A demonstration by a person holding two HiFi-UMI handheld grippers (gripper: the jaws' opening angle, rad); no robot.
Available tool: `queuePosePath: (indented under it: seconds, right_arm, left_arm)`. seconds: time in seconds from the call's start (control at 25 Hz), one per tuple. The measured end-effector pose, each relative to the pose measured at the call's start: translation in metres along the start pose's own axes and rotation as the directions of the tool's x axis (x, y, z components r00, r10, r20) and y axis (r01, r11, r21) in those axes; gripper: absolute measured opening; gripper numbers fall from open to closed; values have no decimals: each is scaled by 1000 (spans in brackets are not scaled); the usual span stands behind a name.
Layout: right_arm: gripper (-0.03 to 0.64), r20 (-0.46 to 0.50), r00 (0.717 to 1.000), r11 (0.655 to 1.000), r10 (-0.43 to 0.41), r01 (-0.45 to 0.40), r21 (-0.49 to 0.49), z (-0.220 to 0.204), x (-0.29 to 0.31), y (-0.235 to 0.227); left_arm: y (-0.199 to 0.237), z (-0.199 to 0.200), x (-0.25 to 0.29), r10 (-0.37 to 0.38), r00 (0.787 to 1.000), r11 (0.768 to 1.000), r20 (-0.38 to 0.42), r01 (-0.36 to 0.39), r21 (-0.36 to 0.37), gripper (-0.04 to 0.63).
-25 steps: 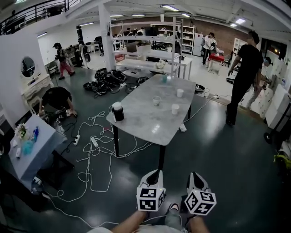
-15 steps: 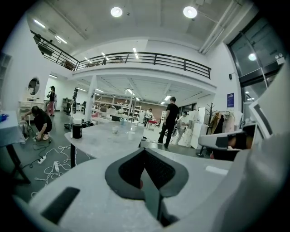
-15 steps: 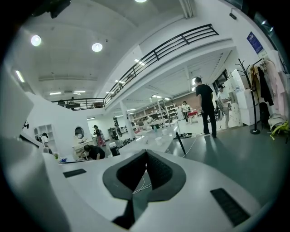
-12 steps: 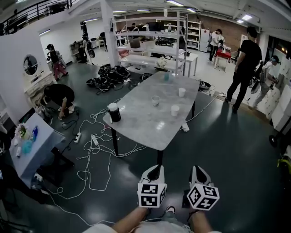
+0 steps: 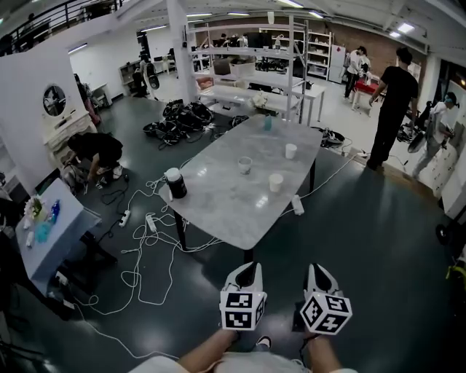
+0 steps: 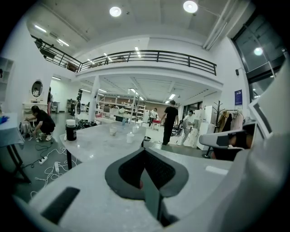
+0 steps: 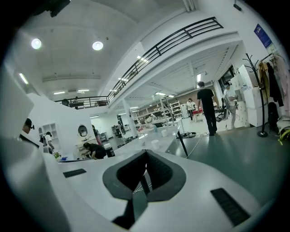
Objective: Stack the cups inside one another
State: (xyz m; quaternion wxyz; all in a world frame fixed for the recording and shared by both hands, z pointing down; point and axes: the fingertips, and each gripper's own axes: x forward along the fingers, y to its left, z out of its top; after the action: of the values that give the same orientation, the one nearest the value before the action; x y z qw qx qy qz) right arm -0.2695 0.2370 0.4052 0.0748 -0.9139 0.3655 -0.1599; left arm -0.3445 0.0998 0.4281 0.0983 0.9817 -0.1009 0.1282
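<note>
The left gripper is closed, its jaws pressed together with nothing between them. The right gripper beside it is likewise closed and empty. Both are held over the dark floor, well short of the counter. Three cups stand apart on the counter: a clear cup near the middle, a far white cup and a near white cup. A dark canister stands at its left edge. Cables trail over the floor.

Bright ceiling lights, sharp focus, heavy fisheye bending, dark corners.
</note>
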Motion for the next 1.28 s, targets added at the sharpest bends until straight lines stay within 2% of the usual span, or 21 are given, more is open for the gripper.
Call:
queuePosePath:
  seconds: [0.64,0.88,1.28]
  right_arm:
    - [8,-27,999,1000,20,-20,18,27,45,-92]
    - [8,-40,999,997,4,-1,71,21,60,-119]
    - [8,-79,996,996,-31,38,84,16,73,-148]
  left_arm:
    - [-51,7,87,33,999,999,-29,-33,2,-6]
    - [-54,0,107,44,997,999,-66,-42,32,-6]
    - [-58,-6,141,35,994,999,-102,-33,18,-6]
